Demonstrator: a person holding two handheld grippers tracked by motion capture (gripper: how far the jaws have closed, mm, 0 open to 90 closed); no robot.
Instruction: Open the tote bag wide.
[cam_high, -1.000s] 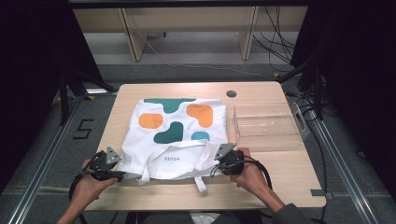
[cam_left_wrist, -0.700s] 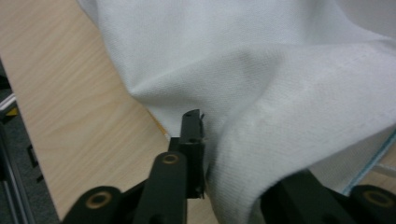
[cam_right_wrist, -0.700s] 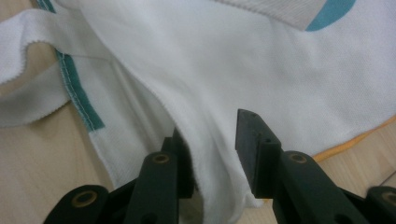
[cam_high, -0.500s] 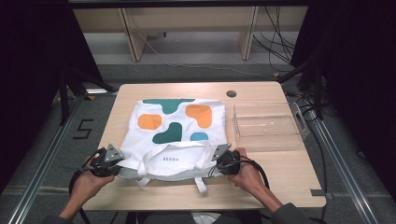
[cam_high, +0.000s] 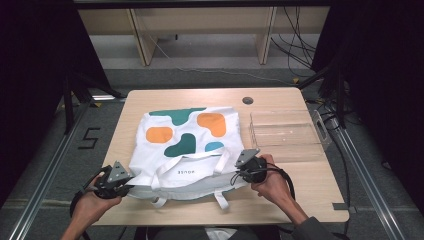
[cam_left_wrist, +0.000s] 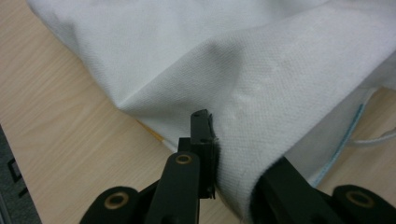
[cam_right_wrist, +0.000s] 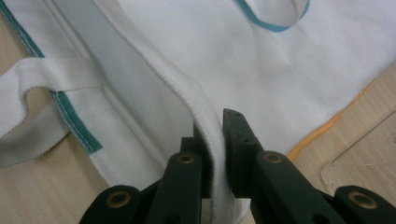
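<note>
A white tote bag (cam_high: 185, 150) with green, orange and blue patches lies on the wooden table (cam_high: 305, 190), its opening and white straps (cam_high: 220, 200) toward the near edge. My left gripper (cam_high: 122, 184) is at the bag's near left corner, and in the left gripper view it (cam_left_wrist: 229, 154) is shut on a fold of the bag's fabric (cam_left_wrist: 261, 93). My right gripper (cam_high: 242, 171) is at the near right corner. In the right gripper view it (cam_right_wrist: 212, 140) is shut on the bag's hemmed rim (cam_right_wrist: 177, 93).
A clear plastic tray (cam_high: 285, 132) stands right of the bag, close to my right gripper. A round cable hole (cam_high: 247, 100) is in the table's far side. Bare wood lies at the near right and far left. Cables trail from both grippers.
Both grippers have moved slightly toward the near edge with the bag's corners held, and the near rim of the bag has lifted and bunched a little.
</note>
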